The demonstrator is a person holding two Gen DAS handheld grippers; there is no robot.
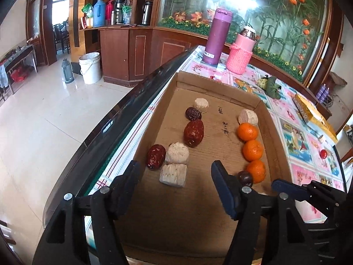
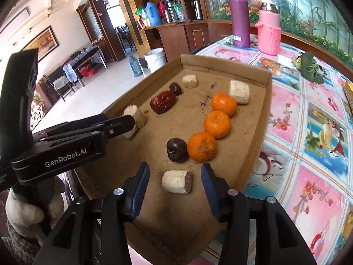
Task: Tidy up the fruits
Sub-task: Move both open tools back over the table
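The right gripper (image 2: pixel 174 172) hangs low over the near part of the cardboard tray (image 2: pixel 268 92), its jaws spread wide and gripping nothing. A pale cylinder piece (image 2: pixel 176 181) lies on its side between the two fingers, with a gap visible on each side. Only the right wrist view shows this piece; the left wrist view hides it behind the gripper bodies.

The left gripper (image 1: pixel 176 172) also stands wide open and empty above the tray floor. A pale block (image 1: pixel 172 175) lies ahead between its fingers. In the right wrist view, the left gripper's fingertips (image 2: pixel 123 122) reach a pale round piece (image 2: pixel 135 118) at the tray's left wall; contact cannot be confirmed.

Three oranges (image 2: pixel 217 124) form a row along the right side, touching one another. A dark round fruit (image 2: pixel 177 150) touches the nearest orange. Red dates (image 1: pixel 193 133) and a further pale piece (image 1: pixel 201 105) lie along the left side. Bare cardboard runs down the middle between the two lines. The tray's left wall sits near the table edge (image 1: pixel 123 119).
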